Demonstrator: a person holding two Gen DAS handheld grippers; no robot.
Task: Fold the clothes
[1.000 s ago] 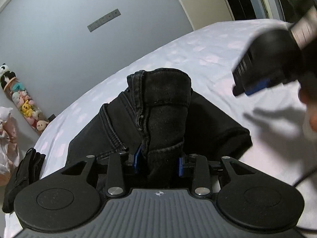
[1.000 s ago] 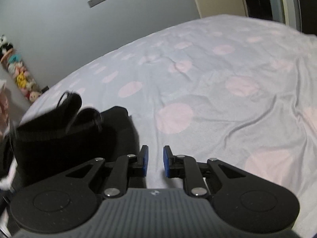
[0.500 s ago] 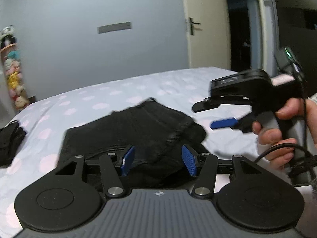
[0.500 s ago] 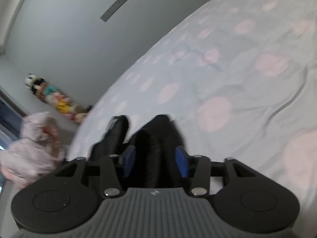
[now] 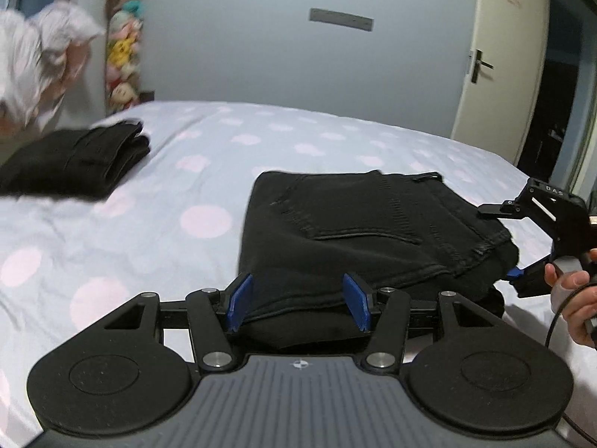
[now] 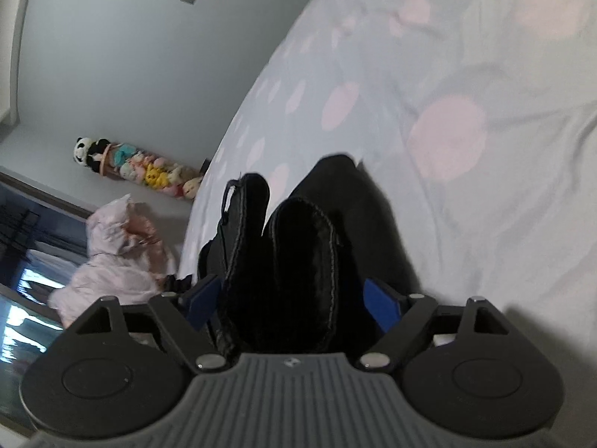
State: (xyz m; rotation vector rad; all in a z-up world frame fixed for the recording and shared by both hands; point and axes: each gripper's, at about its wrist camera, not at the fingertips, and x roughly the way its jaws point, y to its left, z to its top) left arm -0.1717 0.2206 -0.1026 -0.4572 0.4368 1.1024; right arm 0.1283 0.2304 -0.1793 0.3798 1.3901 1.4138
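**Folded black jeans on the dotted bed**

The bed sheet (image 5: 209,171) with pink dots is under everything. On it lie the folded black jeans (image 5: 358,224), and a second dark folded pile (image 5: 74,160) lies well apart. My left claw (image 5: 296,304) stands half open around the near edge of the jeans. My right claw (image 6: 294,298) has just been opening wide, with the thick folded end between its pads, which do not press it.
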